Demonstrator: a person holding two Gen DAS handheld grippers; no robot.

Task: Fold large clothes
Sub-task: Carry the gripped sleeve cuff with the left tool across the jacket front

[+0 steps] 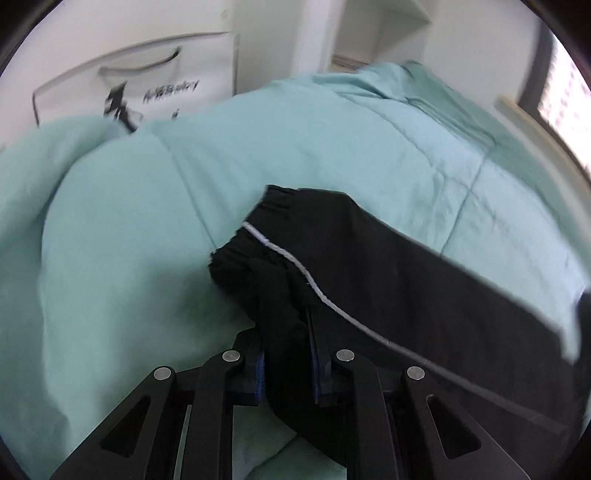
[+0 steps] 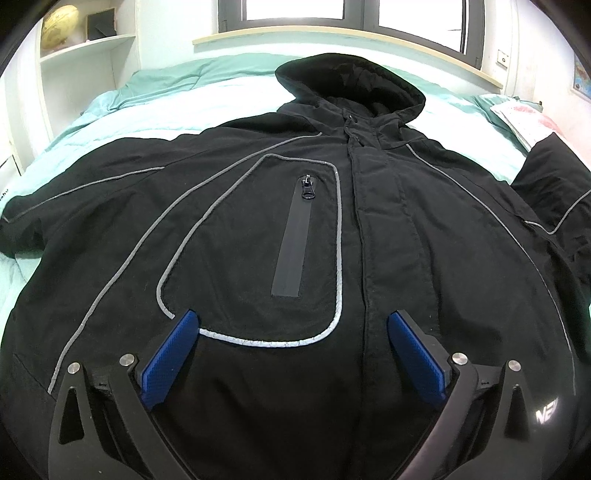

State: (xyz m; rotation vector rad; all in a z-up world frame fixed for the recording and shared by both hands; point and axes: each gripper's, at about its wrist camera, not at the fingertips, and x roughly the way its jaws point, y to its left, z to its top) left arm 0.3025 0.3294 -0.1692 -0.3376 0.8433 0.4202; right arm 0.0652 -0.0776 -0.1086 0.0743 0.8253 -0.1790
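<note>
Mint quilted bedding (image 2: 177, 99) covers a bed under a window (image 2: 295, 9), and on it lies one black hooded jacket (image 2: 258, 221), front up — matte cloth, thin grey piping looping round a zipped chest pocket (image 2: 295, 229). Its sleeve (image 1: 369, 258) ends in a gathered cuff. Left gripper (image 1: 286, 336) jaws clench sleeve fabric; right gripper (image 2: 291, 332) jaws stand released above the jacket's front.

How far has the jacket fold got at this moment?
Done: the black jacket lies spread flat, front up, on the teal bedding. In hand: the left gripper is shut on the sleeve near its cuff. The right gripper hangs open above the front. Left: every fold.
</note>
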